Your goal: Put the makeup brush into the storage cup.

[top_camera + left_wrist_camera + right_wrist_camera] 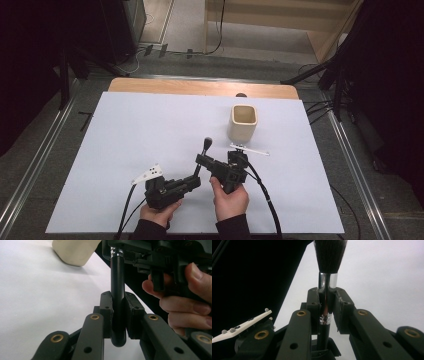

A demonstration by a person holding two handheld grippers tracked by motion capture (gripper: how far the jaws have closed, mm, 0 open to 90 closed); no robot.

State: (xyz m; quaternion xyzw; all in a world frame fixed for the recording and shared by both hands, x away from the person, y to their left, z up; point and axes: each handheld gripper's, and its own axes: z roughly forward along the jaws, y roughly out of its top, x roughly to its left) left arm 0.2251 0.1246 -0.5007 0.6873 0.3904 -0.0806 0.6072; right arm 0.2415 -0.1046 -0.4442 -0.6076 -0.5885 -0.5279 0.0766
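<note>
While both hands meet mid-table, left hand-held gripper and right hand-held gripper clamp brush (bristles up).

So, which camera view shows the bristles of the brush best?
The right gripper view: the dark bristles rise above the chrome ferrule. The high view shows them as a small dark tuft; the left gripper view shows the black handle.

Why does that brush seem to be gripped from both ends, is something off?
Only that: both jaws clamp one makeup brush. The left hand-held gripper pinches its black handle, the right hand-held gripper its chrome ferrule. The cream cup stands upright.
</note>
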